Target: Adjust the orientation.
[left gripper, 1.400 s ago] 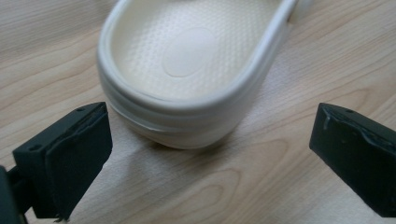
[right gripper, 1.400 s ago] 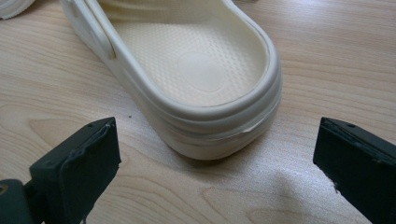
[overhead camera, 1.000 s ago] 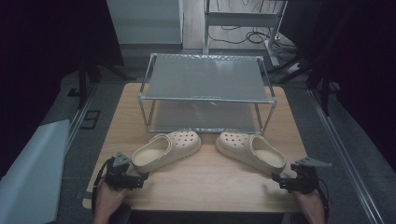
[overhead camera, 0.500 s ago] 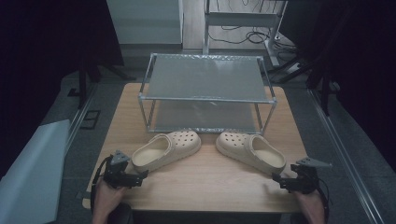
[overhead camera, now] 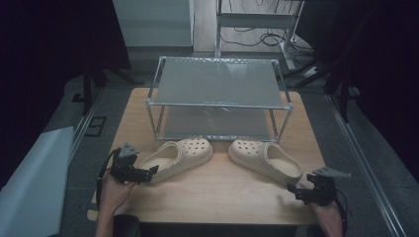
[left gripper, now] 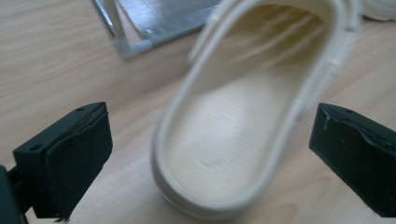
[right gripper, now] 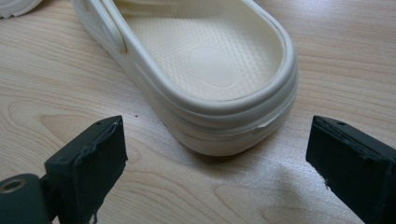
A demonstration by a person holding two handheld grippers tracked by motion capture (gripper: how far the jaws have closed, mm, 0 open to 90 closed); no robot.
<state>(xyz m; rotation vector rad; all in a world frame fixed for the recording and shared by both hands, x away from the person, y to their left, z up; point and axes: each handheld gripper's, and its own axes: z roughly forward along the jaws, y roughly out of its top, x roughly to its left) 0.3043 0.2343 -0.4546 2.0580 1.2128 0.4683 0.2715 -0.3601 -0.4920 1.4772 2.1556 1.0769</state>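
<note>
Two cream clogs lie on the wooden table [overhead camera: 217,192] in the lower middle of the high view, toes pointing inward toward each other, just in front of a metal two-shelf rack [overhead camera: 217,101]. The left clog [overhead camera: 175,158] sits lower left of centre; the right clog [overhead camera: 267,160] sits lower right.

The left tool [overhead camera: 148,173] is at the heel of the left clog with its jaws spread wide; in the left gripper view the heel [left gripper: 224,154] lies between the two black pads, neither seeming to touch it. The right tool [overhead camera: 296,190] hangs just short of the right clog's heel [right gripper: 224,121], its jaws equally wide and holding nothing.

This looks like the approach before the grasp, both shoes untouched and the rack bare. Next, I judge, each tool must ease forward until the heel rim sits well between the pads, then close on it firmly enough to lift the soft foam without it slipping, likely toward the rack.
</note>
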